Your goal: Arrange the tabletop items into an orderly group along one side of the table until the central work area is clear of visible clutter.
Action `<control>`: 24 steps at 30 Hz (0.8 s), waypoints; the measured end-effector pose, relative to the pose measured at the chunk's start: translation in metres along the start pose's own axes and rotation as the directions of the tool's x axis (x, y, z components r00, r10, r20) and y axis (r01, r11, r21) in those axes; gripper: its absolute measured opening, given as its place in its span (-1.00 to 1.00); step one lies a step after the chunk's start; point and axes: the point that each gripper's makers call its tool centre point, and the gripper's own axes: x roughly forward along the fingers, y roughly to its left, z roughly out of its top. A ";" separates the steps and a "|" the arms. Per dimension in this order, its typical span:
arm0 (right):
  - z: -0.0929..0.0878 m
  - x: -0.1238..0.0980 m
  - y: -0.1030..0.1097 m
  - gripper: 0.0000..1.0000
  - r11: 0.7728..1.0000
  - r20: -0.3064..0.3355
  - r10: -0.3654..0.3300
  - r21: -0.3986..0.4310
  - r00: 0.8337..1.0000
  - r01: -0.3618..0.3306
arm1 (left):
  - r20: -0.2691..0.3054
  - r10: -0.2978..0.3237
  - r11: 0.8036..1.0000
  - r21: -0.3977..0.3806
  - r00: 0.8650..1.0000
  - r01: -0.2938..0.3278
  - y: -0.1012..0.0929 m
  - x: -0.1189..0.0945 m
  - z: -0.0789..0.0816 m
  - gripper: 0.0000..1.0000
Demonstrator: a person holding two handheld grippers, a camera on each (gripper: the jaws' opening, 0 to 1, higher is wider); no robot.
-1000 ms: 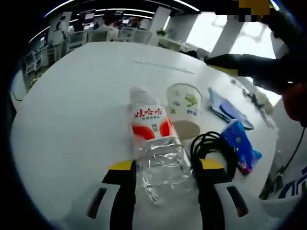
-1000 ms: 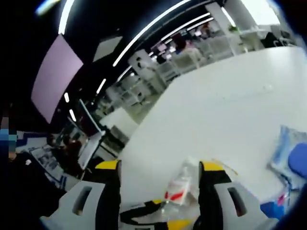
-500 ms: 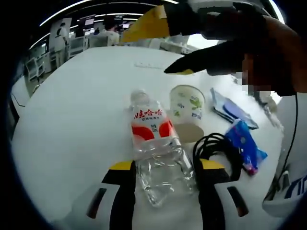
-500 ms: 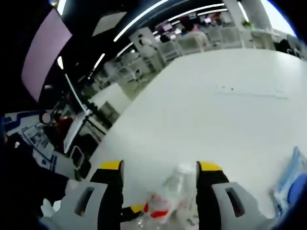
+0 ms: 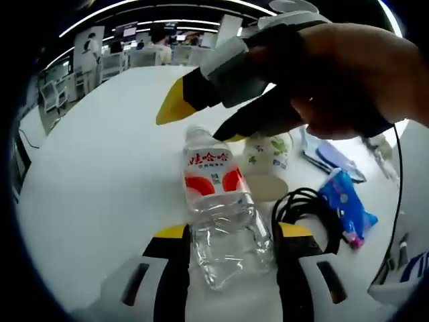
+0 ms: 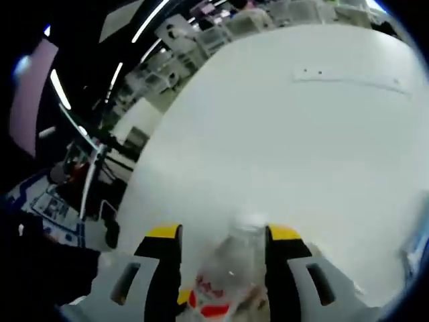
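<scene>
A clear plastic bottle (image 5: 218, 208) with a red and white label is seen lying on the white surface (image 5: 100, 168), its cap pointing away from the camera. In the left gripper view its lower body is flanked closely by the fingers of the left gripper (image 5: 228, 261), which appear clenched against its sides. Just beyond the bottle, a paper cup (image 5: 267, 168) printed with green leaves is lying on its side. A coiled black cable (image 5: 305, 215) is lying just right of the bottle, and a blue packet (image 5: 345, 208) is placed beside the cable. Farther right, a bluish flat pouch (image 5: 328, 155) is resting on the surface.

The right gripper (image 5: 201, 111) is seen reaching in from the upper right, carried by a hand (image 5: 348, 74), with its yellow-tipped fingers spread apart above the bottle's cap. In the right gripper view, the bottle (image 6: 231, 268) is framed between the released fingers of the right gripper (image 6: 216, 265), neck end upward, without evident contact.
</scene>
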 end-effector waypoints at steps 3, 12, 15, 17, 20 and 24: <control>-0.001 0.008 -0.002 -0.13 1.000 -0.003 -0.019 -0.020 1.000 0.019 | 0.006 -0.004 1.000 -0.006 1.000 0.004 0.001 0.000 0.001 -0.05; 0.010 0.019 -0.019 -0.50 0.993 0.025 -0.090 0.077 0.996 0.088 | 0.010 -0.009 1.000 -0.027 1.000 0.009 0.002 0.001 0.001 -0.06; 0.012 0.019 -0.018 -0.59 0.989 0.045 -0.079 0.129 0.996 0.072 | 0.009 -0.017 0.999 -0.029 1.000 0.017 0.002 0.000 0.001 -0.07; 0.014 0.013 -0.011 -0.61 0.994 0.069 -0.063 0.090 0.996 0.057 | 0.007 -0.018 1.000 -0.023 1.000 0.018 0.002 0.000 0.001 -0.08; 0.021 0.007 0.000 -0.63 0.998 0.106 -0.055 0.029 0.993 0.052 | 0.011 -0.030 0.999 -0.032 1.000 0.030 0.003 0.001 0.003 -0.09; 0.032 -0.007 0.024 -0.64 0.995 0.194 -0.006 -0.101 0.981 0.026 | 0.022 -0.037 0.999 -0.029 0.999 0.038 0.004 -0.001 0.005 -0.10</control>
